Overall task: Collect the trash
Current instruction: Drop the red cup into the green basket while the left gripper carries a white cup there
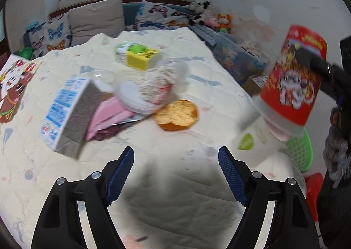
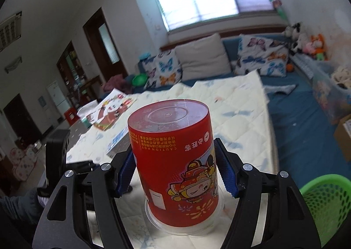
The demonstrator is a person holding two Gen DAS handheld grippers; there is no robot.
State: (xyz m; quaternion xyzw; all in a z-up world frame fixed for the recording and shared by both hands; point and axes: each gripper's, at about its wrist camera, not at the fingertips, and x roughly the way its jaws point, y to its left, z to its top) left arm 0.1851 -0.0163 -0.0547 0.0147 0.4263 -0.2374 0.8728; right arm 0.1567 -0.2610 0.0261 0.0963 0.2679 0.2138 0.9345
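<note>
Right gripper (image 2: 175,174) is clamped on the red cup (image 2: 173,161), carried upside down above the quilt (image 2: 237,104), its long axis nearly upright, leaning a little, base up. I judge this the carrying step; next it must tip the cup into the green basket (image 2: 326,200) just beside. Left gripper (image 1: 175,174) hangs apart and empty over the remaining litter.

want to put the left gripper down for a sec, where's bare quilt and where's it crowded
Bare quilt lies right under the open left gripper, in front of the orange disc. Another free strip runs along the far edge behind the yellow carton. Crowded: the middle, where the blue-and-white box, pink wrapper and clear lidded container bunch together.
</note>
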